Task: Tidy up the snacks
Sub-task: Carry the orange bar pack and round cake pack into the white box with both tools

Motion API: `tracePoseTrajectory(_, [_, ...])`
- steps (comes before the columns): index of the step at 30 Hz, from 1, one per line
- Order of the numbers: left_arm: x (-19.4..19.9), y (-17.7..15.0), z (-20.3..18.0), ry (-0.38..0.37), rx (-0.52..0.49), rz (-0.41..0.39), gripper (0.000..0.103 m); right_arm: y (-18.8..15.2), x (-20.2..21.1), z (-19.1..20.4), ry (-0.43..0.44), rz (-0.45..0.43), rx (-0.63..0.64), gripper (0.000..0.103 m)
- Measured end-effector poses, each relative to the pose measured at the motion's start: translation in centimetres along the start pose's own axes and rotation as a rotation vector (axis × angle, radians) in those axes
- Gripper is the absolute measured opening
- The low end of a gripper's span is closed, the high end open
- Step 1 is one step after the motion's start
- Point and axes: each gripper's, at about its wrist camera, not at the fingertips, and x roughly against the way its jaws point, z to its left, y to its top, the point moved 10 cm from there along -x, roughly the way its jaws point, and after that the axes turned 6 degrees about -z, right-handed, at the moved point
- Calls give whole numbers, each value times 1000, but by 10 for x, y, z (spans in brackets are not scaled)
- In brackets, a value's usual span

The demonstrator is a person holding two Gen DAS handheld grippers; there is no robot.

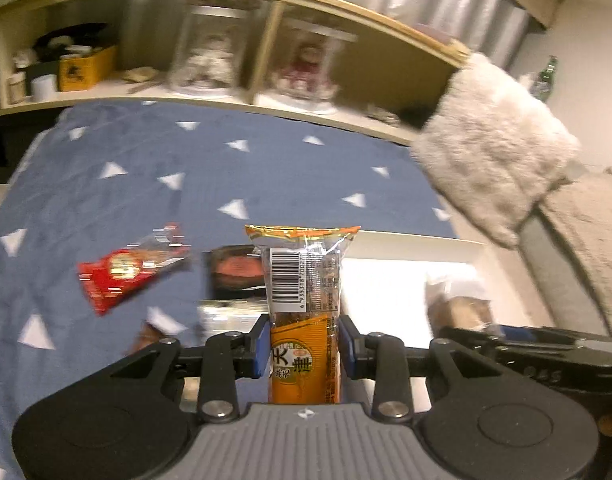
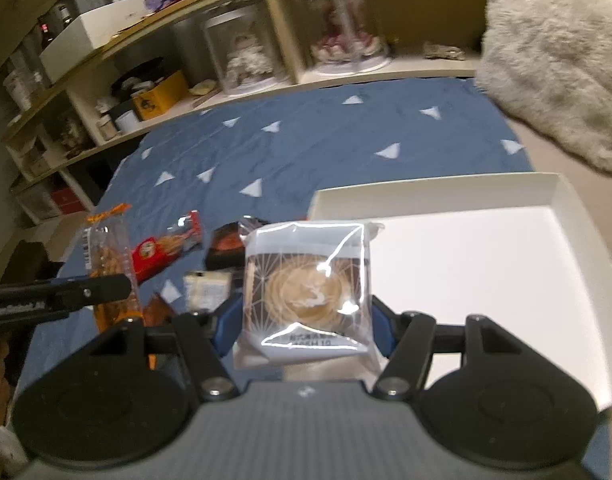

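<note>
Left claw (image 1: 304, 350): pads pressed tight on an orange snack bar (image 1: 304, 312), standing upright between them. Right claw (image 2: 306, 320): half-wide, gripping a clear cookie packet (image 2: 306, 288). White box (image 2: 486, 264): just ahead-right of the right claw. Red packet (image 1: 126, 272), dark packet (image 1: 234, 272): on blue sheet (image 1: 166, 184), ahead-left of the left claw.
</note>
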Motion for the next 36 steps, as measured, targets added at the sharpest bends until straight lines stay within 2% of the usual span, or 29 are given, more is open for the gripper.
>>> tracePoseTrajectory(8, [-20, -5, -65, -82, -5, 24, 37, 0, 22, -43, -68, 10, 20, 69])
tracePoseTrajectory(15, [-50, -26, -92, -103, 48, 115, 37, -3, 36, -78, -103, 14, -18, 69])
tracePoseTrajectory(18, [-65, -37, -95, -101, 76, 170, 37, -9, 33, -89, -107, 36, -58, 69])
tracePoseTrajectory(23, [-83, -49, -93, -62, 47, 226, 37, -21, 19, -98, -106, 104, -125, 69])
tracePoseTrajectory(31, [-105, -57, -84, -30, 72, 288, 37, -32, -2, -92, -136, 180, -50, 69])
tracePoseTrajectory(36, [-114, -62, -75, -27, 107, 318, 39, -38, -15, -94, -144, 217, -51, 69])
